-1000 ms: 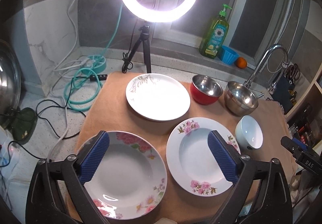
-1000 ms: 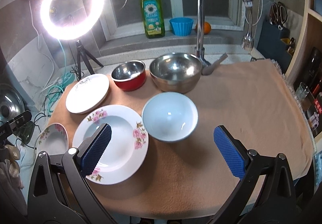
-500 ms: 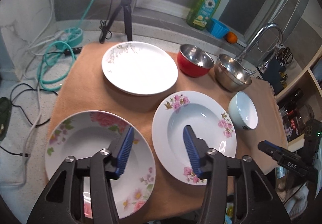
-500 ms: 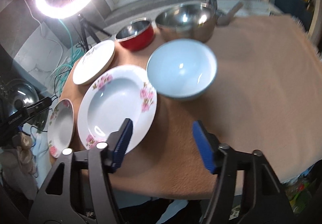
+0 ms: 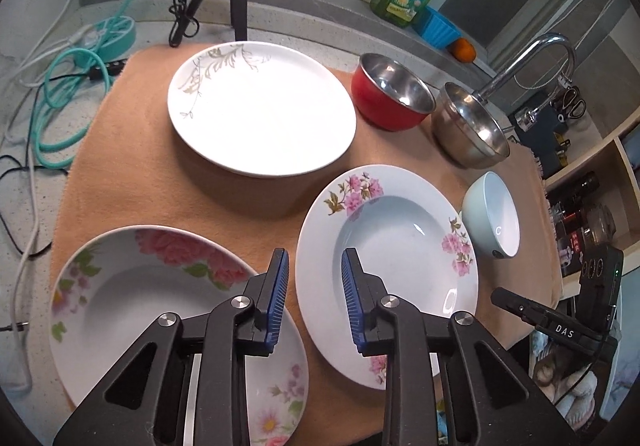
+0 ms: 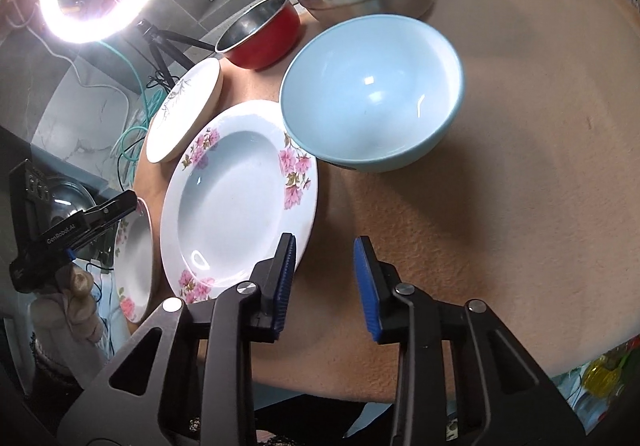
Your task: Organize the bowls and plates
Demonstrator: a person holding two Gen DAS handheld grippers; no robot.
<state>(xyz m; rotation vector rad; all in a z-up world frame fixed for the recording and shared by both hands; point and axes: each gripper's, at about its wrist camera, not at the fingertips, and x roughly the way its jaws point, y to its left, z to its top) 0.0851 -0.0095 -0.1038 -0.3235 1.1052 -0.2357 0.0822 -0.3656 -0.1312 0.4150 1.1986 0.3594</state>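
Plates (image 5: 260, 109), bowls (image 6: 372, 93) empty, tan cloth (image 6: 500, 185)

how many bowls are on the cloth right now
3. The red bowl stands at the back beside the white plate, the steel bowl next to it by the tap, and the pale blue bowl nearer, beside the pink-flowered plate. None looks hidden.

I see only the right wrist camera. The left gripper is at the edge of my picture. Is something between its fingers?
Observer: No. The left gripper has nothing between its pads. Its jaws are closing over the near rims of the peony plate and the blossom plate.
Operator: What lies on the sill next to the soap?
Observer: An orange, just beyond the blue cup.
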